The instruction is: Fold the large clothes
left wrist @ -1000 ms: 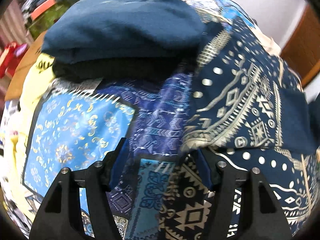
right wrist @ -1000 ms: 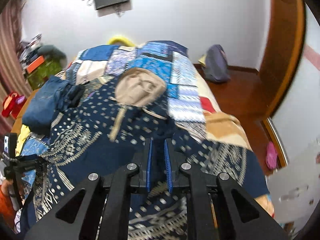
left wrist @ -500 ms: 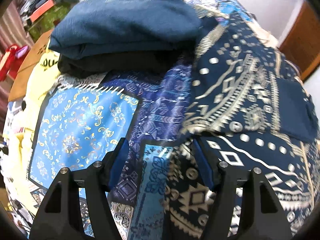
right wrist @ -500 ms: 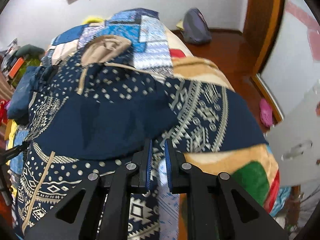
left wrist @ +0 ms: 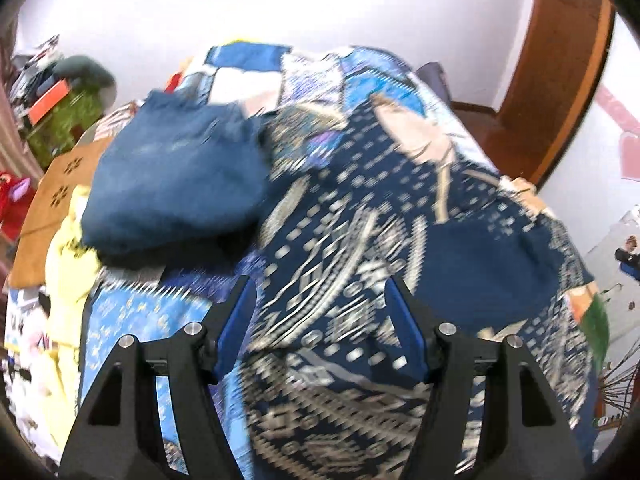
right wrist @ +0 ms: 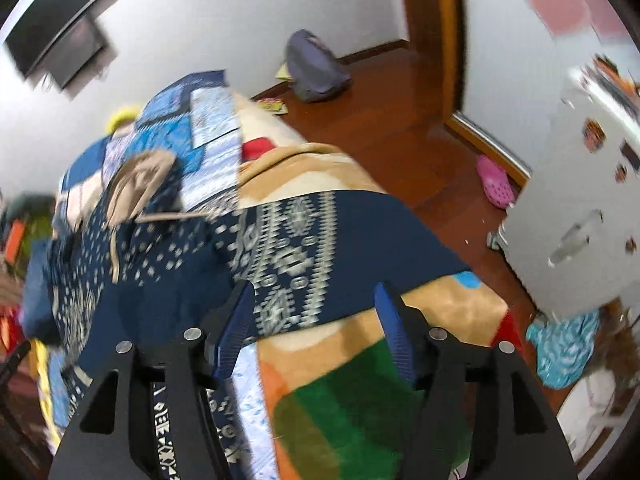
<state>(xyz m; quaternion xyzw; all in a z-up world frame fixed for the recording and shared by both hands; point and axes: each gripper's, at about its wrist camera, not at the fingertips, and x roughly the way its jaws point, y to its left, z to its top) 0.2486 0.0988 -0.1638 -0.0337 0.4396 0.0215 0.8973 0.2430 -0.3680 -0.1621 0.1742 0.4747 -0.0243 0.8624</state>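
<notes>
While the hoodie [left wrist: 360, 240] lies spread on the bed [right wrist: 360, 184] beside a folded stack [left wrist: 172, 184], left claw [left wrist: 320, 320] and right claw [right wrist: 312, 320] gape wide, empty, probably ready for another fold.

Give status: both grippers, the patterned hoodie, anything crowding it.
Left gripper open, empty. Right gripper open, empty. Patterned hoodie lies on bed, sleeve spread out. Folded blue stack sits against its left edge.

A grey backpack [right wrist: 316, 68] and pink clog [right wrist: 495, 184] lie on the wooden floor [right wrist: 400, 120].
</notes>
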